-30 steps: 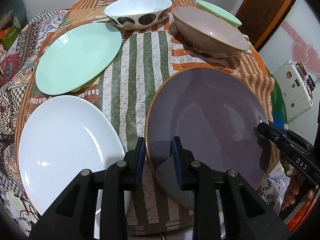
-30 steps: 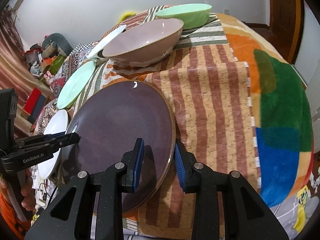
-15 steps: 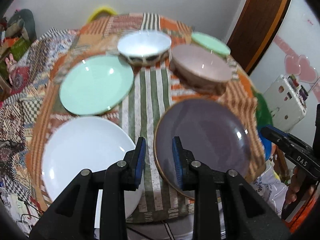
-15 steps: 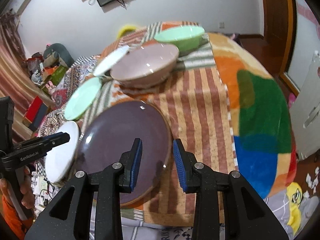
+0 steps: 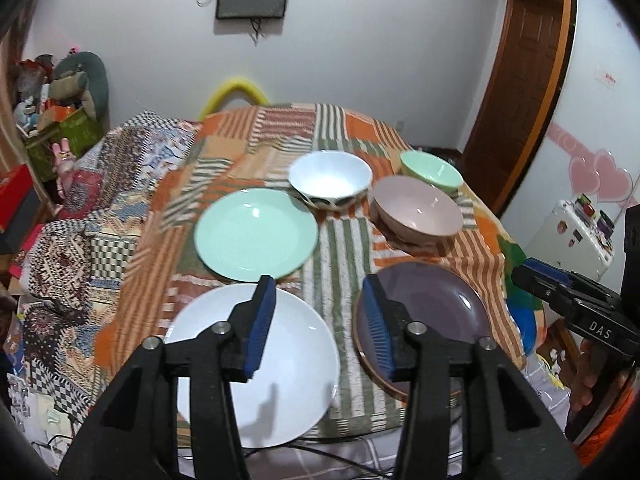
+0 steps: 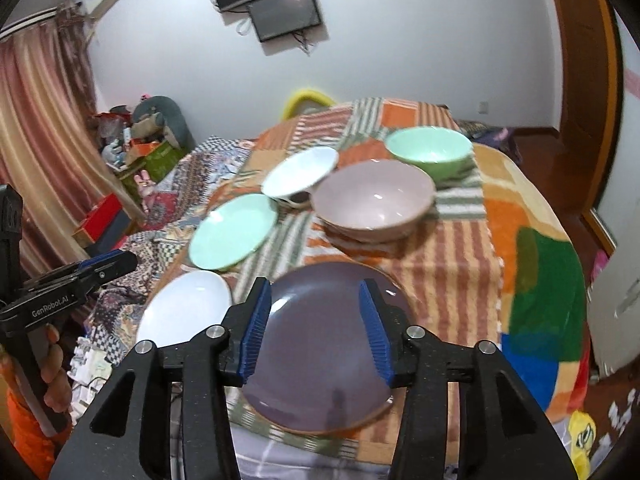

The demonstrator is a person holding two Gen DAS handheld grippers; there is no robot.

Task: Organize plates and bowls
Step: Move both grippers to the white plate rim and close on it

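On a round table with a patchwork cloth lie a white plate, a mint-green plate and a purple plate. Behind them stand a white bowl with dark spots, a pink bowl and a green bowl. My left gripper hangs high over the near edge between the white and purple plates, its jaws opening with nothing between them. My right gripper hovers above the purple plate, its jaws also opening and empty. Each gripper shows in the other's view: right gripper, left gripper.
A yellow chair back rises behind the table. Boxes and soft toys pile up at the left wall. A small white cabinet and a wooden door stand to the right. A person's hand holds the left gripper.
Both grippers have lifted up and back from the purple plate's rim, and their jaws have spread wider. The plate lies flat on the cloth; more of the room shows.
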